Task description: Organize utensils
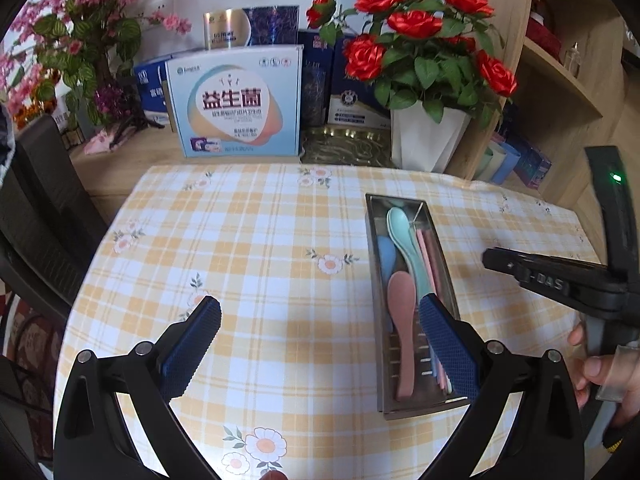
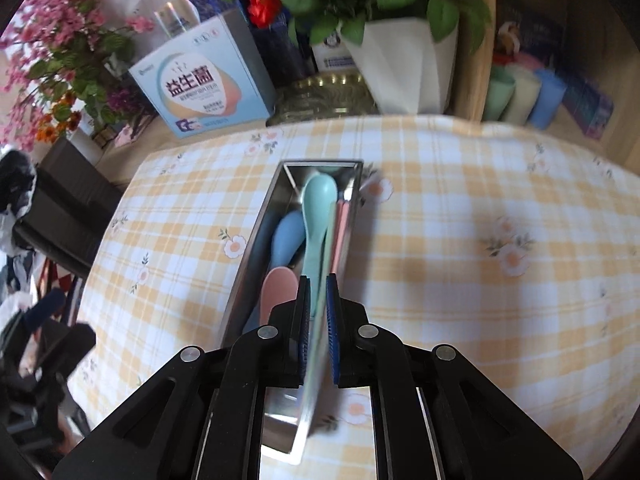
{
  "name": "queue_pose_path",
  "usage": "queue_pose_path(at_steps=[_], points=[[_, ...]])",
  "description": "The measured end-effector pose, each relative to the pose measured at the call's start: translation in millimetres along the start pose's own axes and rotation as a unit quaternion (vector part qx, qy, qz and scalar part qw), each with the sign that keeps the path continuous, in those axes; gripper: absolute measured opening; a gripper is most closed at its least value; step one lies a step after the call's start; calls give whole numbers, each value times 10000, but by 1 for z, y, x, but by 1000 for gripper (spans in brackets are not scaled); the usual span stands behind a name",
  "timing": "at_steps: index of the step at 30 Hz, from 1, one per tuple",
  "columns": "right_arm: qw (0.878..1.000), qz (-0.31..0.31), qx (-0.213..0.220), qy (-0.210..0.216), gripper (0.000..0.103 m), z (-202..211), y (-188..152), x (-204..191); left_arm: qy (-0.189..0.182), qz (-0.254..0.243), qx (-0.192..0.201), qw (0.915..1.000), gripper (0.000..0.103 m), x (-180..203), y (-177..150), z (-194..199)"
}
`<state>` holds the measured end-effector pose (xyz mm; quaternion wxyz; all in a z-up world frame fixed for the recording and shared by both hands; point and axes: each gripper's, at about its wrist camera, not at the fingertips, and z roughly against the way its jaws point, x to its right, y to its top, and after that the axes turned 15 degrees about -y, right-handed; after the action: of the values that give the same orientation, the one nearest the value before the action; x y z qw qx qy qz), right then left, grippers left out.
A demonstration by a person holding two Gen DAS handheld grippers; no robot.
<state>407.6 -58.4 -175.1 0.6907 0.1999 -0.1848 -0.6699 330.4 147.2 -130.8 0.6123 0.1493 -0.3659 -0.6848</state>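
- The surface (image 1: 248,240), under a yellow checked cloth with daisies, carries only the task's thing; boxes, a white vase of red roses (image 1: 424,40) and pink blossoms stand behind its far edge, out of the working area.
- The steel tray (image 1: 374,264) lies lengthways on the right part of the surface, its long sides running away from the cameras, seemingly so that the handles can lie flat along it.
- The left tongs (image 1: 320,344) hang spread wide above the cloth, empty, one pad over the tray's near end; I judge them idle.
- The right tongs (image 2: 318,316) are nearly together over the tray's right wall; whether they pinch the wall, a thin green stick or nothing, I cannot tell.
- Inside the tray the utensils lie side by side: a mint spoon (image 1: 400,224) with its bowl at the far end, a blue spoon (image 1: 386,256) to its left, a pink spoon (image 1: 402,312) nearer, and pink sticks (image 1: 426,252) along the right wall. All are matte pastel plastic and look settled.
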Motion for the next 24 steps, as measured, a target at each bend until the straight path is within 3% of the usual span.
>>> queue_pose_path(at_steps=[1,3,5,7,11,24], points=[[10000,16,54,7,24,5,0,3,48,-39,34,10000,97,4,2,3],[9995,87,299,5,50,22,-1,11,74,-104,113,9999,97,11,7,9],[9985,201,501,-22,52,36,-1,15,56,-149,168,9997,97,18,10,14],[9971,313,689,17,60,53,-1,21,53,-202,228,9995,97,27,14,20],[9936,332,1071,106,86,87,-3,34,160,-370,402,9984,97,48,22,33],[9705,-234,2392,179,88,197,-17,85,48,-1195,1392,9830,97,137,48,106]])
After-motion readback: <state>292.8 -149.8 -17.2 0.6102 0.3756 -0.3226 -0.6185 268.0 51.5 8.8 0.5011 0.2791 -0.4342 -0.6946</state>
